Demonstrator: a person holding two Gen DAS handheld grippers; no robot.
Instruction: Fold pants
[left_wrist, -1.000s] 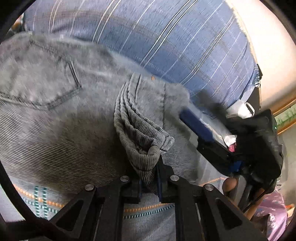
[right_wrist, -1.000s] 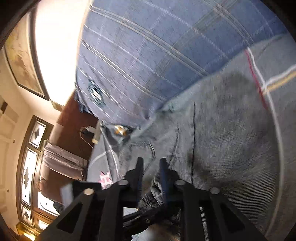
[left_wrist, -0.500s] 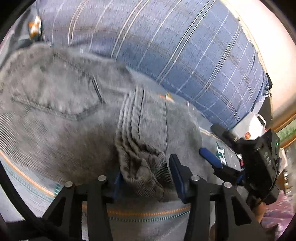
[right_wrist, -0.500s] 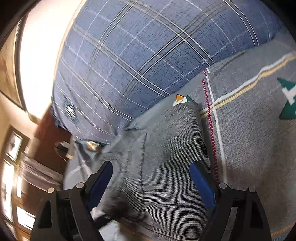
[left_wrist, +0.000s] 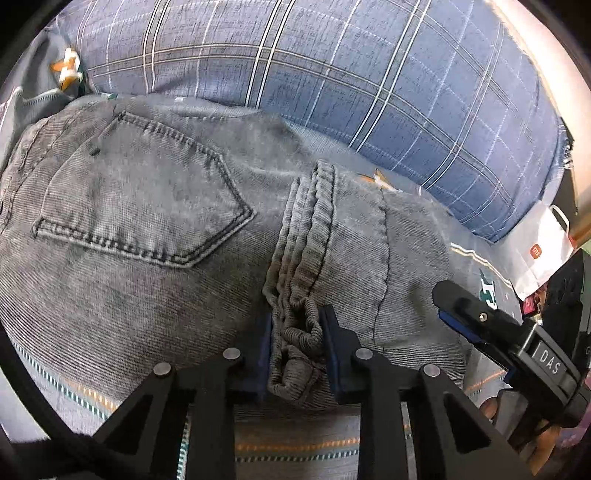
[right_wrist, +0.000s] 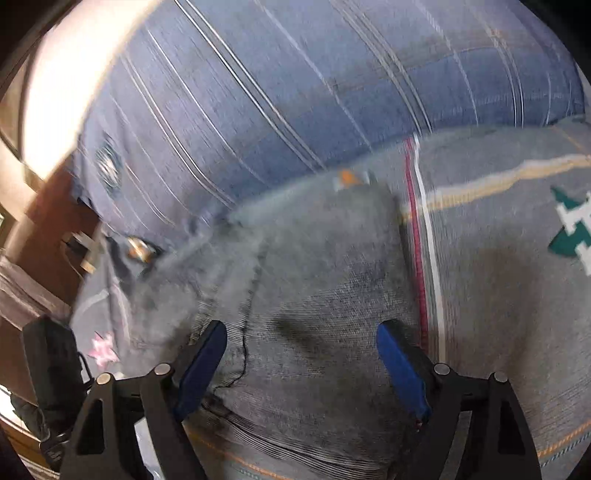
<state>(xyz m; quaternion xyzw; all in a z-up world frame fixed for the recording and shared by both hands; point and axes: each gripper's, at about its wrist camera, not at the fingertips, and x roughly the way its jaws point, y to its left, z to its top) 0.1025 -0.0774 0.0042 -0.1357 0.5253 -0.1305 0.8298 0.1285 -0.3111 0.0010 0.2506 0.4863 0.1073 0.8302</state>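
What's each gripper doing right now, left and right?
Left gripper: shut on the bunched hem of the grey corduroy pants.
Right gripper: open, empty, jaws wide over the pants.

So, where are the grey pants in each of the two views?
Left wrist view: the grey pants fill the left and centre, their bunched hem between the left tool fingers.
Right wrist view: they lie low in the centre.
Shared landmark: the blue plaid pillow behind them.
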